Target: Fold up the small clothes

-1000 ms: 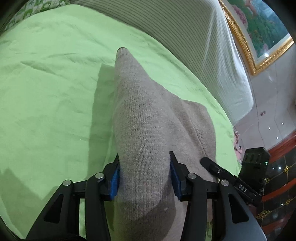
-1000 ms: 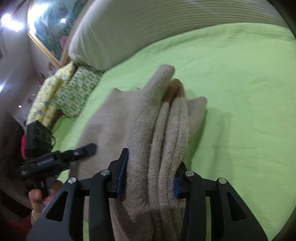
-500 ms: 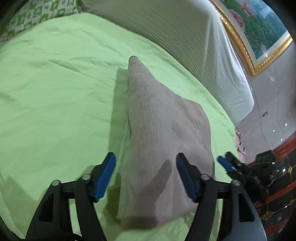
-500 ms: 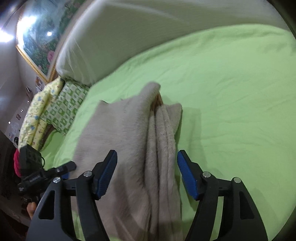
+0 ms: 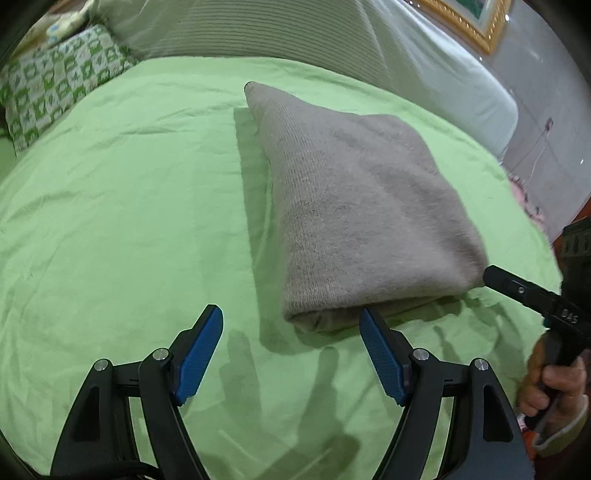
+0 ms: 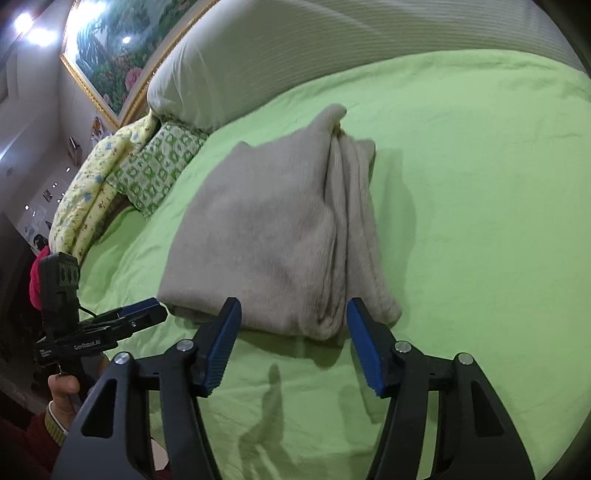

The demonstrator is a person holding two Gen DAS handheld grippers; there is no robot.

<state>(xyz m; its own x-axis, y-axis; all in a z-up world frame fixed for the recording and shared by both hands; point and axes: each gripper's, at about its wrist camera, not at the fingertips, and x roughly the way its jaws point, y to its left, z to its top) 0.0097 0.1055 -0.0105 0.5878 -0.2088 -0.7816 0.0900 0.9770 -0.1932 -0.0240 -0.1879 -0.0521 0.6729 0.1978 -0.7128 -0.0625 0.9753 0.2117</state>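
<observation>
A beige knitted garment (image 5: 354, 206) lies folded into a thick rectangle on the green bedsheet (image 5: 122, 206). It also shows in the right wrist view (image 6: 280, 229), with stacked folded edges on its right side. My left gripper (image 5: 291, 325) is open and empty, just short of the garment's near edge. My right gripper (image 6: 293, 317) is open and empty at the garment's near edge, apart from it. The left gripper appears in the right wrist view (image 6: 140, 314), and the right gripper's finger in the left wrist view (image 5: 517, 288).
A white striped headboard cushion (image 5: 295, 33) runs along the far side of the bed. A green patterned pillow (image 5: 51, 81) and a yellow quilt (image 6: 96, 184) lie at the bed's end. A framed painting (image 6: 107, 48) hangs on the wall.
Both grippers opened and let go of the garment, then drew back from it. The garment now lies flat and folded on the sheet.
</observation>
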